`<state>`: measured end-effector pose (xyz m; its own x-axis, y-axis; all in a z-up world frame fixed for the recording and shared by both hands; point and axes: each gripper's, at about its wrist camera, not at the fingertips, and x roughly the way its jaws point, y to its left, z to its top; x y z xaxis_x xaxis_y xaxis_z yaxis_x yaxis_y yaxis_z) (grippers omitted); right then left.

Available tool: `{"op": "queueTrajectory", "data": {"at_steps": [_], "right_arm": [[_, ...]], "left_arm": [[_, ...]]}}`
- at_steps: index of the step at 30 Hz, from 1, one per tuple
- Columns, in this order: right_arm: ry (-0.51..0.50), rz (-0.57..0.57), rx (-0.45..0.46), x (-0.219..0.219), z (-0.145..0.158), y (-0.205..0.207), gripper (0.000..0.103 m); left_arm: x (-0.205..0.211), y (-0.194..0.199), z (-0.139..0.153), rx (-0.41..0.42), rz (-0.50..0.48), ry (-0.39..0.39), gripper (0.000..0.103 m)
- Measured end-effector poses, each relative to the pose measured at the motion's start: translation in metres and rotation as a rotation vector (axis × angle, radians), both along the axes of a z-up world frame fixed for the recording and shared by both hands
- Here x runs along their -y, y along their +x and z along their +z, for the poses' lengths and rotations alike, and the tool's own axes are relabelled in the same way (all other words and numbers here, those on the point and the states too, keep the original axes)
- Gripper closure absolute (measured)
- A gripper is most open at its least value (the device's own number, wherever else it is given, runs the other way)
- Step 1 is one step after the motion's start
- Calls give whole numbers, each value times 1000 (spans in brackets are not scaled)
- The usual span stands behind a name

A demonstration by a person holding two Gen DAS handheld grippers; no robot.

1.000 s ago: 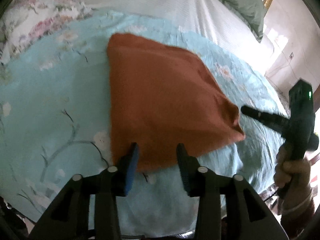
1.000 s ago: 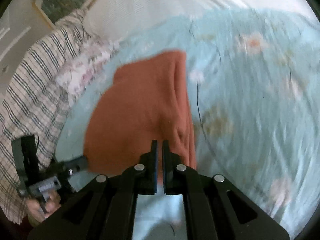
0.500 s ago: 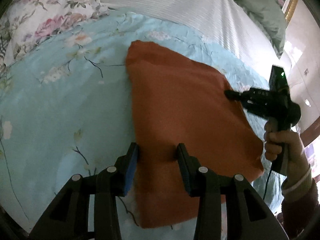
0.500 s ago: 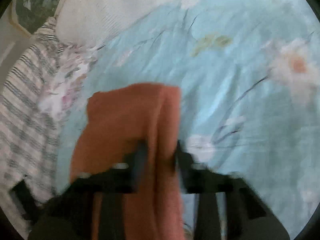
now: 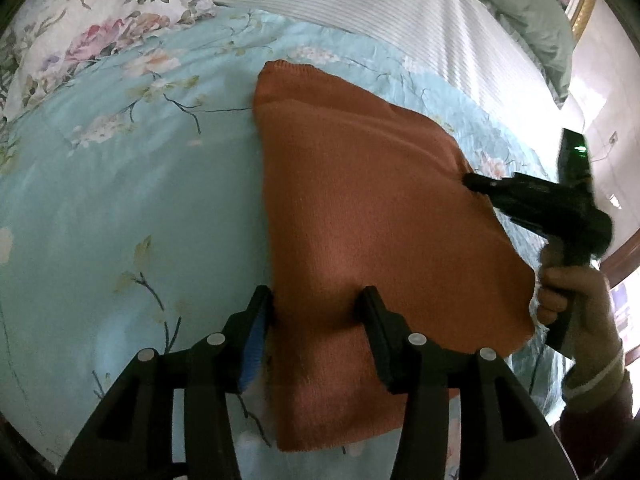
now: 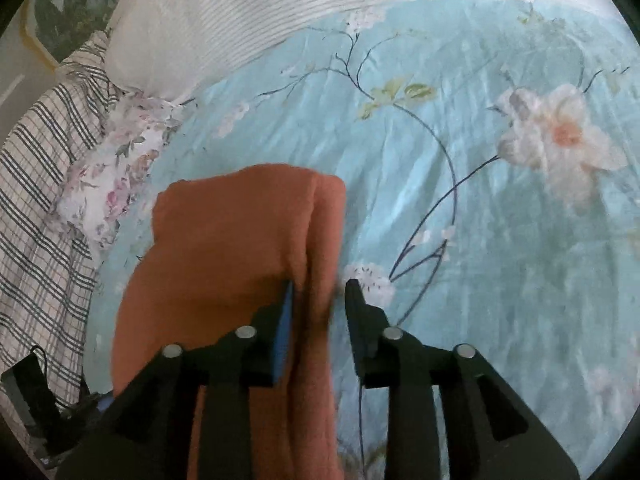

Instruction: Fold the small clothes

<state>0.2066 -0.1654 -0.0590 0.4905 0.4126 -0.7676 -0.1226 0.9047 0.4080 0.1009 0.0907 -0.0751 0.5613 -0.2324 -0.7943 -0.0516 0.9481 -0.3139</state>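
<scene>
An orange knit garment (image 5: 360,208) lies folded flat on the light blue floral bedspread (image 5: 120,200). My left gripper (image 5: 316,304) is open, its fingers straddling the garment's near left part. The right gripper shows in the left wrist view (image 5: 472,182) at the garment's far right edge, held by a gloved hand. In the right wrist view the garment (image 6: 224,248) has a folded ridge at its right edge, and my right gripper (image 6: 320,296) is open with that ridge between its fingers.
A white striped pillow (image 5: 360,4) and a floral pillow (image 5: 100,28) lie beyond the garment. A plaid cloth (image 6: 36,200) lies at the left in the right wrist view. A green pillow (image 5: 528,20) is at the far right.
The right gripper was shut a second ago and has opened, moving along the garment's right edge. The left gripper moved forward over the garment's near edge, staying open.
</scene>
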Motion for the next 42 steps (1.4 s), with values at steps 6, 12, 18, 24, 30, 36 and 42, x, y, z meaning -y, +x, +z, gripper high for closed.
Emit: {"op": "queueTrajectory", "data": {"at_steps": [6,12,18,24,30,36,42], "right_arm": [[20,50,96,-2,39,-56,38],[-31,100,131,-9,52,-110,28],[-110,162,109,-15,42,-156,21],[-163,211,54,-22,26,-194,18],[-201,238,18,-25,18,-219,16],[-215,256,36,-29,32,-227,16],[-257,284,108,-37,56,-225,5]], "left_arm": [[6,-19,9,17,38,71,32],[3,-47,20,41,92,144,20],[13,-72,18,44,62,274,20],[24,-90,7,17,10,325,20],[37,-108,4,5,-48,387,20],[43,-117,30,58,-86,408,20],[44,-116,58,119,-54,451,18]]}}
